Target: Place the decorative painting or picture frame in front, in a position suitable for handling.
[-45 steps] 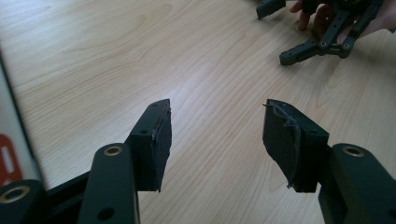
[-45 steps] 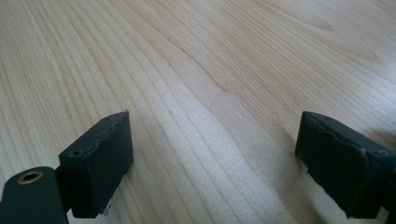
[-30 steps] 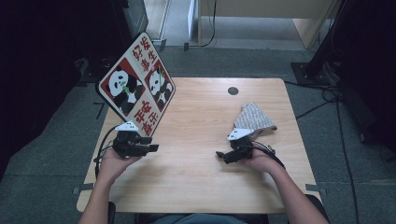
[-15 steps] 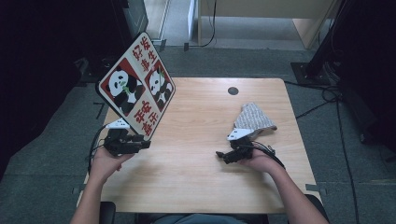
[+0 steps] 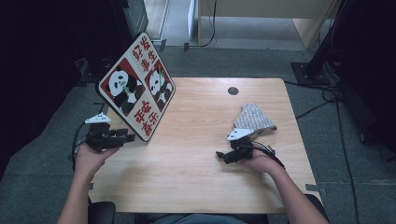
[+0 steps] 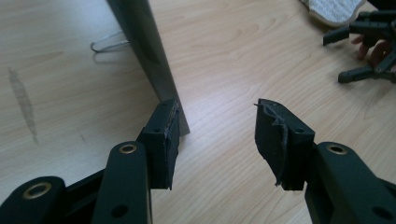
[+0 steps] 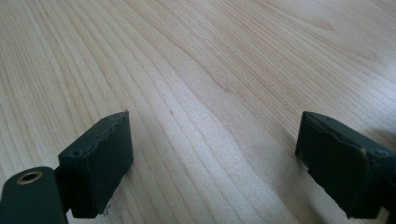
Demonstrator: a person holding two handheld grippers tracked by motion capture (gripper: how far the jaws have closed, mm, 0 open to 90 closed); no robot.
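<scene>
Left gripper view: the left hand-held gripper (image 6: pixel 217 133), jaws spread, should straddle the panda board (image 6: pixel 144 51)'s corner squarely, then pinch.

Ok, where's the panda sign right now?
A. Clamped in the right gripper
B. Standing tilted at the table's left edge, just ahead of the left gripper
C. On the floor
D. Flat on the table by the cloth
B: the panda sign stands tilted on the table at its left edge, with the left gripper open just short of its lower corner; the left gripper view shows that corner beside one jaw, not pinched.
</scene>
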